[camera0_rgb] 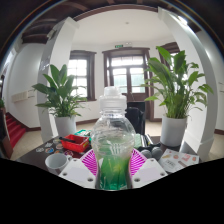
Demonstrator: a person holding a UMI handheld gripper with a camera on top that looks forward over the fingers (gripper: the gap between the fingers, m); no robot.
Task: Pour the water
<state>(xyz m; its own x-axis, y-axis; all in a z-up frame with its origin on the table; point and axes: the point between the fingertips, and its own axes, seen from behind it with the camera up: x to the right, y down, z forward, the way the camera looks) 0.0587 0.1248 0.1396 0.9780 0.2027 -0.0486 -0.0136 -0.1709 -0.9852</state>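
Now my gripper (112, 172) squeezes the water bottle (112, 140) at 6 o'clock; tipping too fast could spill water on the surface (40, 155).

I see a clear bottle (113, 140) with green-tinted liquid, a white cap, between magenta pads (90, 161), green-leaved plants (62, 95) behind.

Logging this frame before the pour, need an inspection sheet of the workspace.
Surface: dark table, only partly visible.
Job's things: clear plastic bottle, white cap on, upright, greenish liquid in the lower part.
Clutter: red container and a white cup on the table beside the bottle; patterned items on its other side.
Grippers: tool shut on the bottle, both pink pads against its sides.
Cables: nothing seen.
Surroundings: two potted plants beyond the table, windowed double door behind.
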